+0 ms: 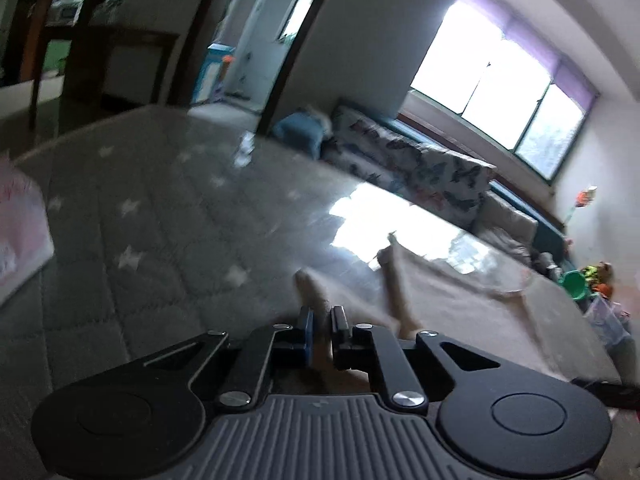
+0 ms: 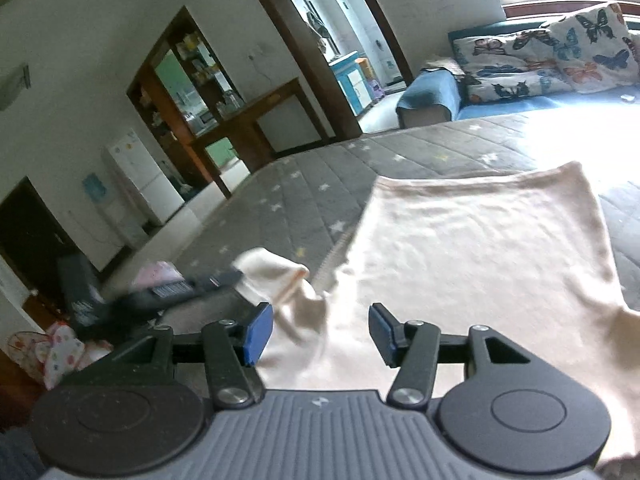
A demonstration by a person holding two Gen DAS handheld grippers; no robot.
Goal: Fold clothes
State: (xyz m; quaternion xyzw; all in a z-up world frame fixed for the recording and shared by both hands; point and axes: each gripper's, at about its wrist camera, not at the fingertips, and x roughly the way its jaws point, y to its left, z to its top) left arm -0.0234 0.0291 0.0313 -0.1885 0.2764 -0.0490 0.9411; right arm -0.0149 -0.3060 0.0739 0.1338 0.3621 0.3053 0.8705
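A cream garment (image 2: 460,240) lies spread flat on the grey star-patterned mattress (image 2: 304,196). In the left wrist view, my left gripper (image 1: 322,330) is shut on a bunched bit of the cream garment (image 1: 440,300), which trails off to the right. The right wrist view shows that same left gripper (image 2: 224,280) at the left, holding a lifted sleeve end (image 2: 272,276). My right gripper (image 2: 320,334) is open just above the garment's near edge. Its blue pads (image 2: 260,330) stand apart, and cloth lies below the gap without being pinched.
A sofa with butterfly cushions (image 2: 560,60) runs along the mattress's far side under a bright window (image 1: 492,76). A pink folded item (image 1: 20,236) sits at the mattress's left edge. A wooden cabinet (image 2: 192,92) and white fridge (image 2: 136,172) stand by the wall.
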